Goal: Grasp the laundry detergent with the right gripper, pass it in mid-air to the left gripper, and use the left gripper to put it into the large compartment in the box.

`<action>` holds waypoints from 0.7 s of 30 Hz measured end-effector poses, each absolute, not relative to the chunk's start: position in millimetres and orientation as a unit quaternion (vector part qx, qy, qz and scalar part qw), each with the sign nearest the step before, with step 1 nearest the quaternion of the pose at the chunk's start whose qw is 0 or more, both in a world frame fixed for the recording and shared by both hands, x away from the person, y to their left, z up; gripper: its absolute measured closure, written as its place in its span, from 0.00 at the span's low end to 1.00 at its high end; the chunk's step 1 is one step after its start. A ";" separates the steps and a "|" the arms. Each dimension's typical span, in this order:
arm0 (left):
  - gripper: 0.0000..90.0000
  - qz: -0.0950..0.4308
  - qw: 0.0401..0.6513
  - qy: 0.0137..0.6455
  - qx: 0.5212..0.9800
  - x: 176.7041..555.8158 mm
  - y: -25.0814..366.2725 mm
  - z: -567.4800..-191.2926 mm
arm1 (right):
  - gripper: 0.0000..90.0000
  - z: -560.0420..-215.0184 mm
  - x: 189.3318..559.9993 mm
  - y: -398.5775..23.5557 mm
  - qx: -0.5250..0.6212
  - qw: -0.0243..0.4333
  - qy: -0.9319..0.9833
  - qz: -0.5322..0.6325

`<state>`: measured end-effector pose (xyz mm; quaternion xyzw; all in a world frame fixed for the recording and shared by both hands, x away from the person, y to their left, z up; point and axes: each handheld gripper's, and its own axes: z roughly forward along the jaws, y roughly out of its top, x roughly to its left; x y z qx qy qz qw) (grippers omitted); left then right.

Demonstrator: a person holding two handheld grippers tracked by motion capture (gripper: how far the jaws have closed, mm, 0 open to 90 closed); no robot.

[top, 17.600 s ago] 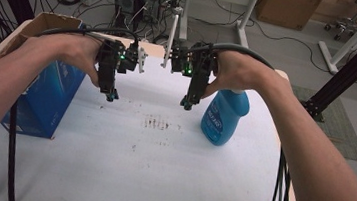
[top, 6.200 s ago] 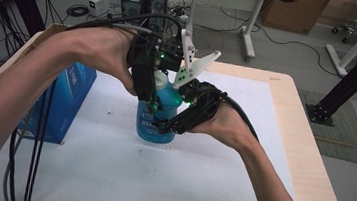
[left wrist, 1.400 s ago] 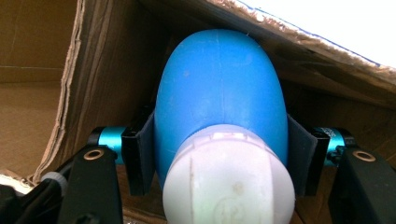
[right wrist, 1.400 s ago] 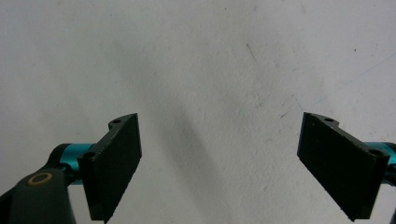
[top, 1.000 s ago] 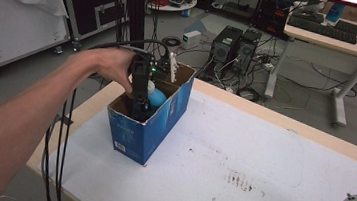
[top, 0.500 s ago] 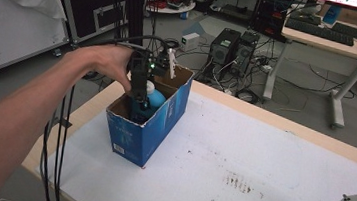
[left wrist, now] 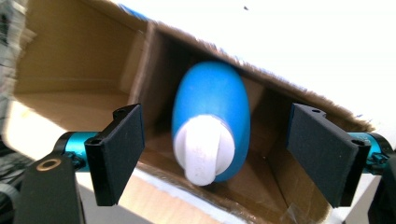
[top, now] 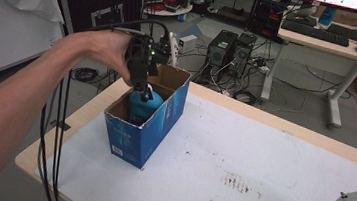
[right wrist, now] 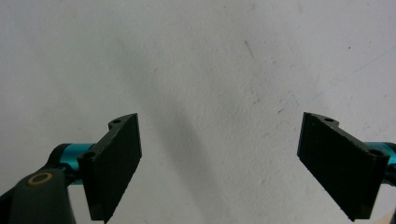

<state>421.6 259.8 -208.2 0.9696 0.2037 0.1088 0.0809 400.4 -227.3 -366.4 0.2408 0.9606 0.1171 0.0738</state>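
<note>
White-papered counter. Bottle upright inside box. Left hand-held gripper above box, jaws wide, clear of bottle. Advice: lift straight up, avoiding cap. Right hand-held gripper wide open, empty.

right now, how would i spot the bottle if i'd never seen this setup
Find the white-topped table, then the open blue cardboard box near its left edge. The bottle stands inside it, under the left gripper: bright blue with a white cap.
</note>
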 end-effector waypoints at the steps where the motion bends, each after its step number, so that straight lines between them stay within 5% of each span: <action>1: 0.22 0.113 0.081 0.200 0.970 420.4 256.2 -203.7 | 0.14 -366.1 400.4 -227.0 0.240 0.075 0.961 0.118; 13: 0.18 0.125 0.107 0.130 0.978 415.7 194.2 -172.6 | 0.14 -362.1 398.4 -227.3 0.239 0.078 0.960 0.119; 21: 0.14 0.114 0.090 0.073 0.987 415.9 135.0 -192.0 | 0.14 -359.5 396.6 -225.4 0.240 0.080 0.960 0.123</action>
